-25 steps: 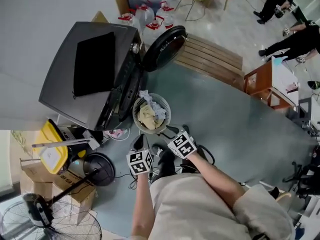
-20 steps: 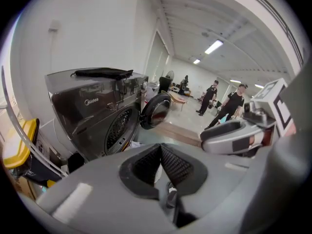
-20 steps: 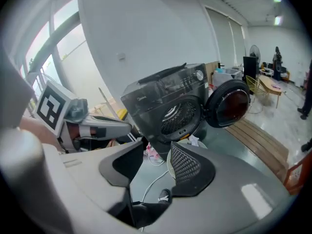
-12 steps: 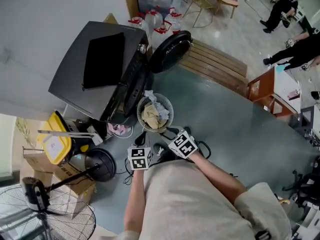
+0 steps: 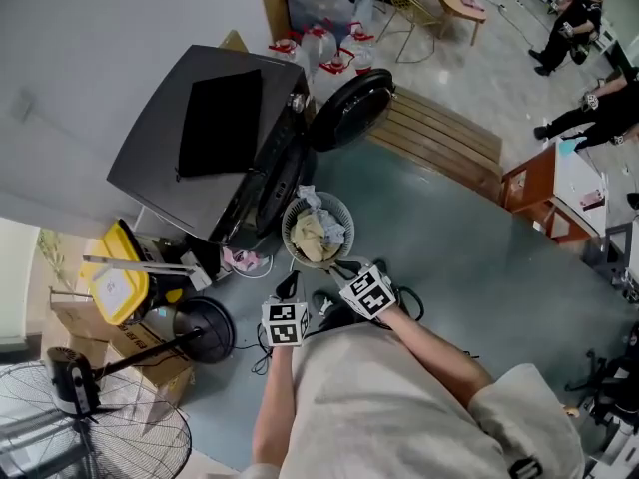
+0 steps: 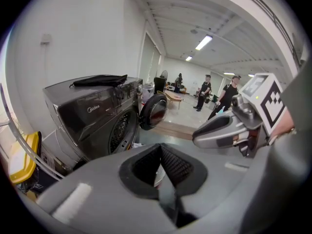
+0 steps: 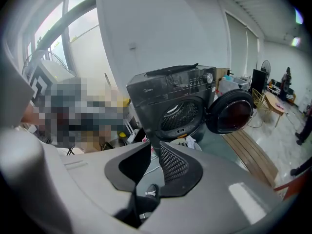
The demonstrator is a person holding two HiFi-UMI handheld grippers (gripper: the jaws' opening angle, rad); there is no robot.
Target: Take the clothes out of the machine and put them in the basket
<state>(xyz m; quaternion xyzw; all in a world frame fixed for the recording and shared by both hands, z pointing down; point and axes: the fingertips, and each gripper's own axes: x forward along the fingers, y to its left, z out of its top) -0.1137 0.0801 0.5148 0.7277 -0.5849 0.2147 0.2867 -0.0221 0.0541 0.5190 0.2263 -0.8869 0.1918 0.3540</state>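
Note:
The dark grey washing machine (image 5: 215,148) stands at the upper left with its round door (image 5: 349,108) swung open. In the right gripper view its drum (image 7: 179,116) shows no clothes. In front of the washing machine, the round basket (image 5: 342,211) holds a heap of pale clothes (image 5: 312,236). Both grippers hover just on the near side of the basket, close to the person's body. My left gripper (image 5: 290,287) (image 6: 160,147) is shut with nothing in it. My right gripper (image 5: 341,266) (image 7: 155,147) is closing, a narrow gap left between its pads and nothing in that gap.
A yellow container (image 5: 115,287) and a black round stand base (image 5: 205,329) sit left of the basket, with a floor fan (image 5: 90,427) at the lower left. A wooden platform (image 5: 439,133) lies behind the door. Water bottles (image 5: 319,43) stand beyond the machine. People (image 5: 589,28) stand far right.
Both grippers have drawn up a little near the person's body. The basket and the clothes in it lie as before.

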